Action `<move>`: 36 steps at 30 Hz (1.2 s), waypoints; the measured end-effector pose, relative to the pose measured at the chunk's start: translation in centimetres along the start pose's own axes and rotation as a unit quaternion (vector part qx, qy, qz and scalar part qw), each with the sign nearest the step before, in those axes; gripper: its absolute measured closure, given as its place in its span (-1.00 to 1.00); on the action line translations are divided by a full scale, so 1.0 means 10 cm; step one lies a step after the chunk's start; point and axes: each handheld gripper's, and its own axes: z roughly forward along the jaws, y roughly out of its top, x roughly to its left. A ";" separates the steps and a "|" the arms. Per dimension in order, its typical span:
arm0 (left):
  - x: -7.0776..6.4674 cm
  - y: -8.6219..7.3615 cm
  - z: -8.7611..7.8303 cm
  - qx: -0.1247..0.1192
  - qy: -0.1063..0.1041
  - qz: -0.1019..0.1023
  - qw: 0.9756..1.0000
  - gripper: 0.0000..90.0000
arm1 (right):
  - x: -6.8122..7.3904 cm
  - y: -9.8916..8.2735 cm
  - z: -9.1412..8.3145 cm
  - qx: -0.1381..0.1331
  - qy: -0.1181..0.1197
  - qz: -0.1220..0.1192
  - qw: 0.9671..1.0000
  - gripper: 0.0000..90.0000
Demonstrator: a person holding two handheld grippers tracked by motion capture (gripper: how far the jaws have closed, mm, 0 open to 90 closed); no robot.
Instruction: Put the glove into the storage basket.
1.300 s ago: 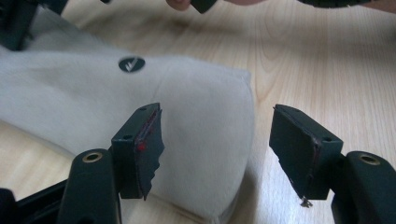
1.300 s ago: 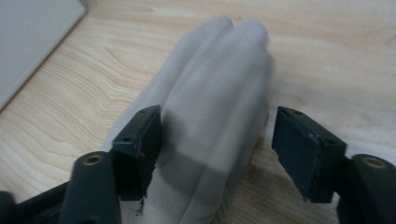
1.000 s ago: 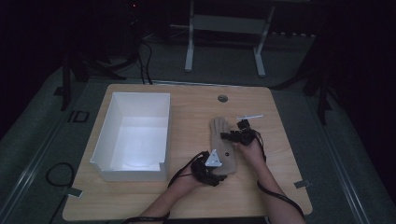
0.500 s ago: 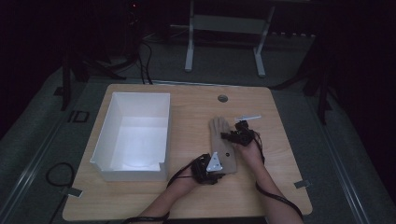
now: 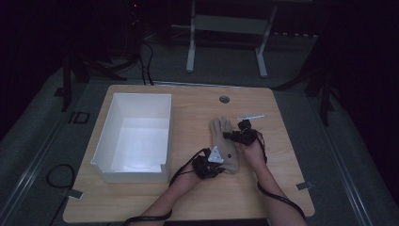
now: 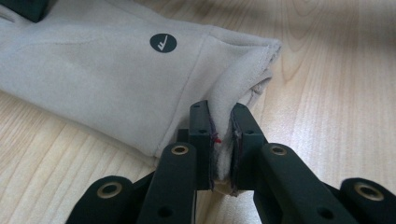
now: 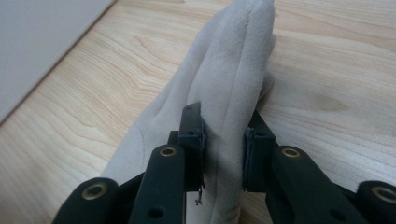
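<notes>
A beige glove (image 5: pixel 224 141) lies flat on the wooden table (image 5: pixel 188 117), fingers pointing away from me. My left gripper (image 5: pixel 219 166) is at the near end of the glove. In the left gripper view its jaws have just closed and pinch the cuff edge (image 6: pixel 222 140) of the glove (image 6: pixel 116 70), which bears a round black logo (image 6: pixel 163 43). My right gripper (image 5: pixel 232 135) comes in from the glove's right side. Its jaws (image 7: pixel 223 154) have just been closing and squeeze a raised fold of the glove (image 7: pixel 233 70) between the pads.
A white open box (image 5: pixel 136 136) stands on the left half of the table, and its wall (image 7: pixel 42 42) appears in the right gripper view. A small white strip (image 5: pixel 251 117) lies beyond the right gripper. A round hole (image 5: pixel 224 99) sits near the far edge.
The left hand has shifted slightly at the glove's cuff. The glove and the right hand stay where they were.
</notes>
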 end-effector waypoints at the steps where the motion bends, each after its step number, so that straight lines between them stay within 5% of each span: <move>1: -0.01 0.02 -0.01 -0.001 0.001 0.002 1.000 0.83 | 0.01 0.01 -0.01 -0.002 0.002 -0.001 1.000 0.65; 25: -0.02 0.40 -0.46 -0.007 0.009 0.014 1.000 0.83 | 0.12 0.33 -0.52 -0.058 0.029 0.006 0.998 0.65; 36: -0.02 0.67 -0.84 -0.008 0.026 0.032 0.999 0.83 | 0.27 0.59 -0.80 -0.094 0.045 0.000 0.995 0.65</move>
